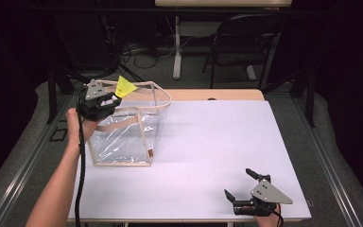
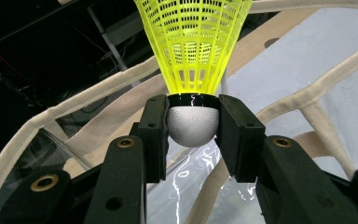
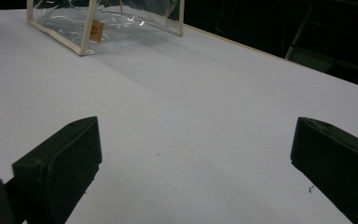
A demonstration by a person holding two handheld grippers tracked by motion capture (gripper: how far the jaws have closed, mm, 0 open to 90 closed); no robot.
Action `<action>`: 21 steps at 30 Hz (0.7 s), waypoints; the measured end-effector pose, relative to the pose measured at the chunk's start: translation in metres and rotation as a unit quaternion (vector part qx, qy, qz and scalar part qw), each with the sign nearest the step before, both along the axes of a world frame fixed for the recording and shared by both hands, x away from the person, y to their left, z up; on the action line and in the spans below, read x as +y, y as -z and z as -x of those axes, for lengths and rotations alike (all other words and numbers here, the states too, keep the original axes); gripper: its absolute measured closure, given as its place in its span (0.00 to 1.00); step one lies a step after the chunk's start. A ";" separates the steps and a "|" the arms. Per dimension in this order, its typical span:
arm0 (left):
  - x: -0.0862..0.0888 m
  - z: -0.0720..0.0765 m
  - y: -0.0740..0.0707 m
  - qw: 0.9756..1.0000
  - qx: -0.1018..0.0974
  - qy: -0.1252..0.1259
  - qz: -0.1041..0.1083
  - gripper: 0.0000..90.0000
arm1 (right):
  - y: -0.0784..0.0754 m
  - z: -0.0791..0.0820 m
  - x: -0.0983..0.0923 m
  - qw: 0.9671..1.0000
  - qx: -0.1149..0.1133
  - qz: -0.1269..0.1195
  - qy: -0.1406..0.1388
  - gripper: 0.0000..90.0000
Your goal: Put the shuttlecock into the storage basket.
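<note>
A white-topped table (image 1: 208, 142) with a pale wooden back edge stands in a dark room. Behind the table, a black folding chair (image 1: 243, 45) sits beside a white desk leg (image 1: 177, 47), with cables (image 1: 132, 49) tangled on the grey floor (image 1: 142, 71).

Looking like lab or recording studio, not home. White table (image 1: 208, 156) lying under both tongs, pale wood edge showing at far side. Beyond table, past left gripper (image 1: 115, 100), cables (image 1: 137, 49) trailing over grey floor. Folding chair (image 1: 246, 42) and leg of second desk (image 1: 176, 47) standing farther back. Black curtains hanging around, surroundings staying dark.
</note>
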State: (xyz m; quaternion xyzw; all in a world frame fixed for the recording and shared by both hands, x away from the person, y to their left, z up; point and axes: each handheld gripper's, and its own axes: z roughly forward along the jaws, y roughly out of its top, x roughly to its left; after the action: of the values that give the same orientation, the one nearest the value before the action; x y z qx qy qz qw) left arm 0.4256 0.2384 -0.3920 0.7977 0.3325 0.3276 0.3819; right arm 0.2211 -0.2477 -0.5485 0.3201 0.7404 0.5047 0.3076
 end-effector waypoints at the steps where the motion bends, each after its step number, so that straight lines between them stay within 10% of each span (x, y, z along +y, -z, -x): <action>1: 0.000 0.000 0.000 1.000 0.000 0.000 -0.002 0.72 | 0.000 0.000 0.000 1.000 -0.001 0.000 0.000 0.02; 21: 0.001 -0.013 0.005 1.000 0.019 -0.005 -0.009 0.72 | 0.001 -0.001 0.001 1.000 0.001 0.003 0.003 0.02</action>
State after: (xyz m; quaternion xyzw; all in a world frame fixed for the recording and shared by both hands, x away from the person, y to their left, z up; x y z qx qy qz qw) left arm 0.4389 0.2399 -0.3969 0.8055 0.3403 0.3178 0.3665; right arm 0.2218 -0.2470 -0.5491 0.3220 0.7413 0.5014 0.3088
